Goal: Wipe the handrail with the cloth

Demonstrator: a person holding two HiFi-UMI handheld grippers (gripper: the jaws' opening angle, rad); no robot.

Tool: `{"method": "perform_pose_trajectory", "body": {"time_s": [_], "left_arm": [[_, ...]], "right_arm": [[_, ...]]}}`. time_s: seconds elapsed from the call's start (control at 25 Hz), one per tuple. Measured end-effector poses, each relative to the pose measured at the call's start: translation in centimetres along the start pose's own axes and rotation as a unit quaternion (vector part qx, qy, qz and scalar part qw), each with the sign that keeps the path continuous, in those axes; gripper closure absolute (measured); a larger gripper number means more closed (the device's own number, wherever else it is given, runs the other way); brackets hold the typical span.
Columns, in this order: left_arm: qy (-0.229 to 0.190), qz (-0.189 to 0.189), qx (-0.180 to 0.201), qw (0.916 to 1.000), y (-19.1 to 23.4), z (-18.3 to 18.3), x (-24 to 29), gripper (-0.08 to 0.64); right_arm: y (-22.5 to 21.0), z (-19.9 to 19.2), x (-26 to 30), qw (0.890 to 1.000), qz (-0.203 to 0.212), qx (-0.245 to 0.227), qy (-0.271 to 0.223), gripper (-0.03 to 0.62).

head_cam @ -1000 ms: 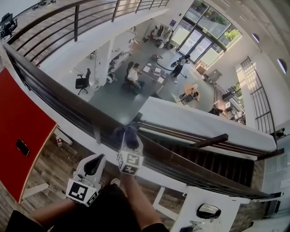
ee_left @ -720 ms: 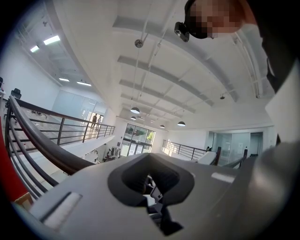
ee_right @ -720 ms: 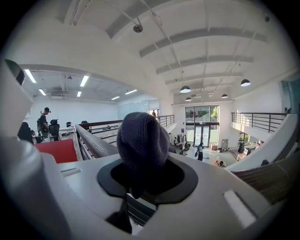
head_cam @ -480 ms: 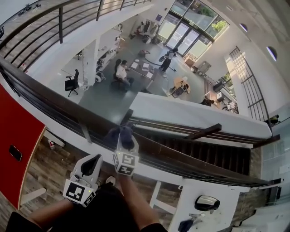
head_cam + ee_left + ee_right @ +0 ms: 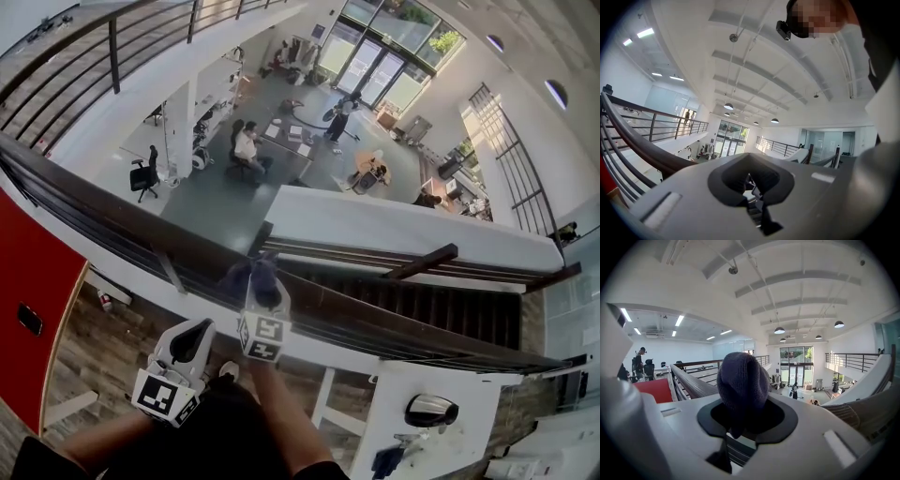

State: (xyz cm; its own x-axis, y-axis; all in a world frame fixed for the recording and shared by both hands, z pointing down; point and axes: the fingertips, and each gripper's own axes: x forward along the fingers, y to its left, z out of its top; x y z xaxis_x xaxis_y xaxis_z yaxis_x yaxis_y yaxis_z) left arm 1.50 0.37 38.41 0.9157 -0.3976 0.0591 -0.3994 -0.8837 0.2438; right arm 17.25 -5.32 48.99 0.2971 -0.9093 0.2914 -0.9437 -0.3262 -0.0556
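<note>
Slid slightly rightward along the dark handrail, my right gripper has its fingers pinching the purple cloth, my left gripper closed, empty.

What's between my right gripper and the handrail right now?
The dark cloth, pinched in the right gripper and lying on the handrail; the head view shows it.

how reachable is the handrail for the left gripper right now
Probably reachable: the left gripper holds nothing and sits just short of the handrail, with nothing between them in the head view.
</note>
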Motion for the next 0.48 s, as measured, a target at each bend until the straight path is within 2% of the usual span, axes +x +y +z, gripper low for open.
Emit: {"method": "perform_pose_trajectory", "body": {"time_s": [0.48], "left_arm": [[0.007, -0.006, 0.004, 0.9999, -1.8, -0.6, 1.1, 0.560]], "right_arm": [[-3.3, -0.3, -1.6, 1.000, -0.015, 0.010, -0.002, 0.483]]}}
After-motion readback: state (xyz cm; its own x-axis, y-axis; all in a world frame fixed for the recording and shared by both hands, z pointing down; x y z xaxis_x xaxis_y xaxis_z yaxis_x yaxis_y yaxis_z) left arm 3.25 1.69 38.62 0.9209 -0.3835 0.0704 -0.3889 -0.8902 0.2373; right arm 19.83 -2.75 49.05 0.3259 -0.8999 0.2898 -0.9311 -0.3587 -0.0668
